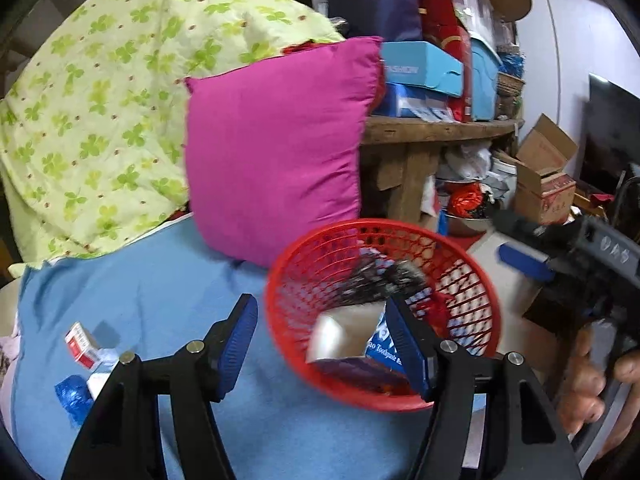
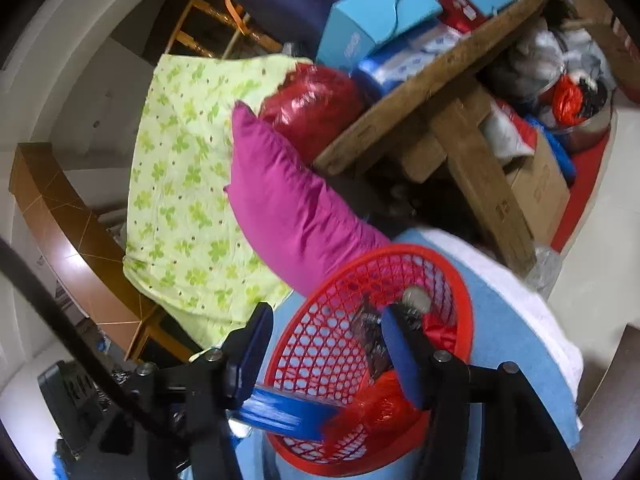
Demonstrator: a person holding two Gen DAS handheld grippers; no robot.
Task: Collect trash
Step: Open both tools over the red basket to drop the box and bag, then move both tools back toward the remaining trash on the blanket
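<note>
Over the red mesh basket (image 2: 372, 356), we hold our right gripper (image 2: 328, 352) with its jaws parted and nothing pressed between the pads; a blurred blue wrapper (image 2: 286, 410) hangs at the basket's near rim, seemingly dropping in. Our left gripper (image 1: 320, 344) is likewise open and empty, one finger over the blue sheet (image 1: 160, 292), the other over the basket's rim. Inside the basket lie a toothpaste box (image 1: 380, 350), a pale packet (image 1: 344, 336), a dark crinkled wrapper (image 1: 380, 280) and red plastic (image 2: 380, 408). Still loose on the sheet, to the left, wait a small red-and-white carton (image 1: 82, 344) and a crumpled blue bag (image 1: 72, 398) with white scraps beside it. We judge all of it light. The carton should be stiff enough to pinch across its narrow faces, though a hard squeeze would crush it. The bag is soft and slippery, best gathered at a bunched fold. Motion blur smears the basket's contents. The carton's print is unreadable, and the left finger hides part of the scraps. A pink cushion (image 1: 276, 152) stands just behind the basket.
</note>
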